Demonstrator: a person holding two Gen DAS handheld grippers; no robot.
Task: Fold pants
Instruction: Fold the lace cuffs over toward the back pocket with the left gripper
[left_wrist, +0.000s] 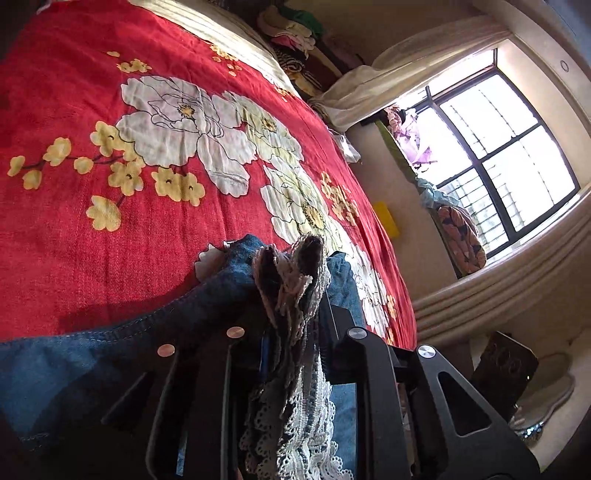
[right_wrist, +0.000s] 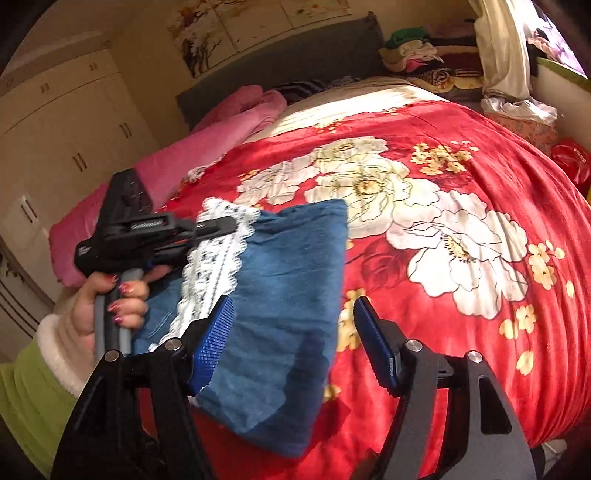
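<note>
while the denim pants (right_wrist: 280, 317) are lying as a folded blue bundle on the red floral bedspread (right_wrist: 480, 166), the left claw (right_wrist: 218, 227) is pinching their lace-trimmed hem (right_wrist: 218, 258), its jaws nearly shut on the bunched white lace and denim. in the left wrist view that same lace hem (left_wrist: 295, 295) is filling the gap between the black fingers. the left hand (right_wrist: 107, 306), in a green sleeve with a white fleecy cuff, is gripping the tool's handle at the bundle's left edge.

the right claw (right_wrist: 295, 339) is standing wide open with nothing in it; its left blue pad is hovering over the bundle's near left part, while the right pad is over bare bedspread just beyond the bundle's right edge. no earlier picture is showing whether anything was held there.

the bundle's long axis is running from the near edge of the bed away toward the pillows, with the lace strip along its left side. the pants are lying directly ahead of and below the right claw, so the right is better placed for the free right edge, while the left is already holding the hem side. the fold is looking well advanced.
</note>
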